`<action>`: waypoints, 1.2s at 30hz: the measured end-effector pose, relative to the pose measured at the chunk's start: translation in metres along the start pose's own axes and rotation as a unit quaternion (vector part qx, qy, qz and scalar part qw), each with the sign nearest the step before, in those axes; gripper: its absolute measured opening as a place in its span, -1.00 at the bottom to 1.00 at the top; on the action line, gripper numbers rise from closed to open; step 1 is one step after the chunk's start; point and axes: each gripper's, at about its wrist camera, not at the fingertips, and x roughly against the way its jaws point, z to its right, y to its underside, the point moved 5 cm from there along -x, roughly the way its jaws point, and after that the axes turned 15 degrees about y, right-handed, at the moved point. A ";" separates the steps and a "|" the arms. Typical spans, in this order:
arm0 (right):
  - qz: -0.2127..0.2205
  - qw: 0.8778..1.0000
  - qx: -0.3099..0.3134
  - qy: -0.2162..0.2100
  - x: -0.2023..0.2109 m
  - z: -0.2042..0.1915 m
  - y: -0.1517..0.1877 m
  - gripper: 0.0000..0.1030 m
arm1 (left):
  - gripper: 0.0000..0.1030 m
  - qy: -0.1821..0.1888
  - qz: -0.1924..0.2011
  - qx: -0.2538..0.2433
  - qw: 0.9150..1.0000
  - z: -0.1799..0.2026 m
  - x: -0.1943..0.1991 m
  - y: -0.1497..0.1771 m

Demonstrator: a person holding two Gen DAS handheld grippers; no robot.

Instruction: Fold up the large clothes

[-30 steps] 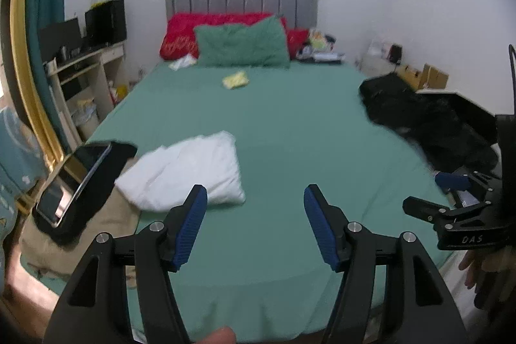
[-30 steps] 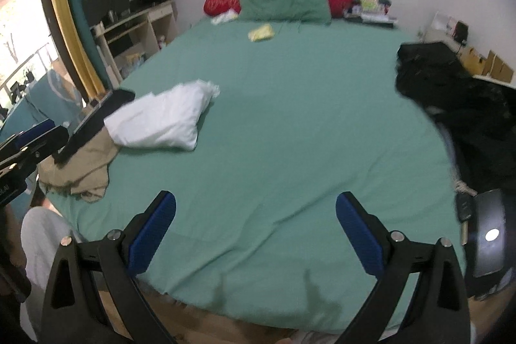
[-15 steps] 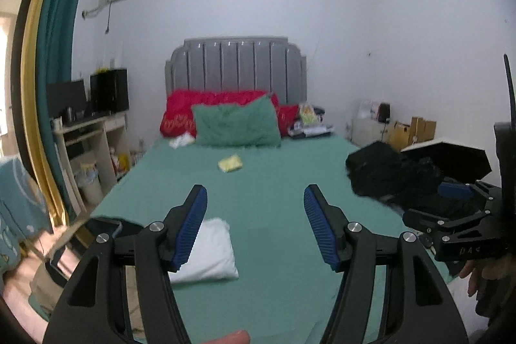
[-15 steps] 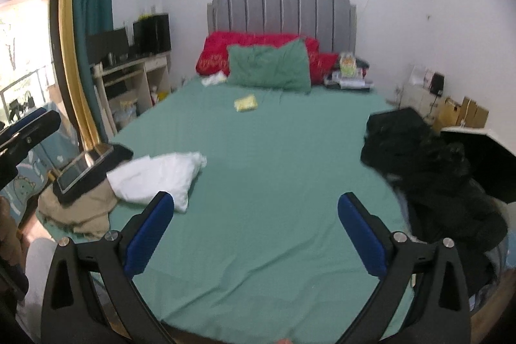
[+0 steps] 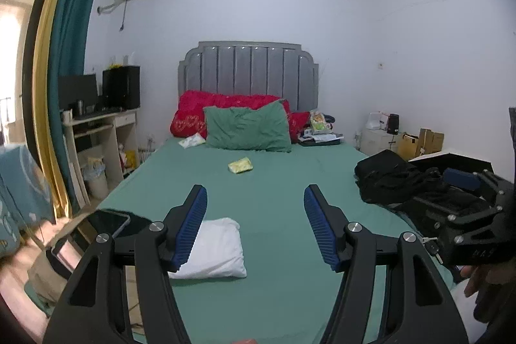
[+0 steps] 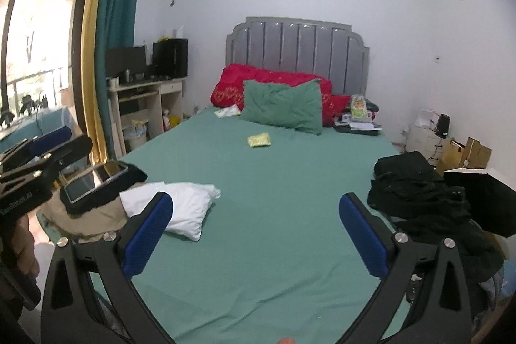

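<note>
A folded white garment [image 5: 214,250] lies on the green bed [image 5: 277,215] near its left front corner; it also shows in the right wrist view [image 6: 190,205]. A heap of black clothes [image 5: 396,179] lies at the bed's right edge, also in the right wrist view [image 6: 419,192]. A beige garment [image 6: 87,215] sits at the left corner under a black item with a tablet [image 6: 95,179]. My left gripper [image 5: 254,228] is open and empty, held above the bed's foot. My right gripper [image 6: 254,231] is open and empty, likewise above the foot.
A green pillow [image 5: 246,129] and red pillows [image 5: 200,112] lean on the grey headboard. A small yellow packet [image 5: 240,165] lies mid-bed. A desk [image 5: 96,131] with monitors stands left by teal curtains. Boxes [image 5: 422,144] stand at the right wall.
Both grippers have tilted upward from looking down at the bed to looking level across the room. The clothes have not moved. Both stay open.
</note>
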 end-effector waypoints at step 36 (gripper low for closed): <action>-0.053 0.998 -0.015 0.003 -0.050 -0.010 0.051 0.98 | 0.28 -0.005 -0.039 0.039 0.998 -0.033 -0.033 0.052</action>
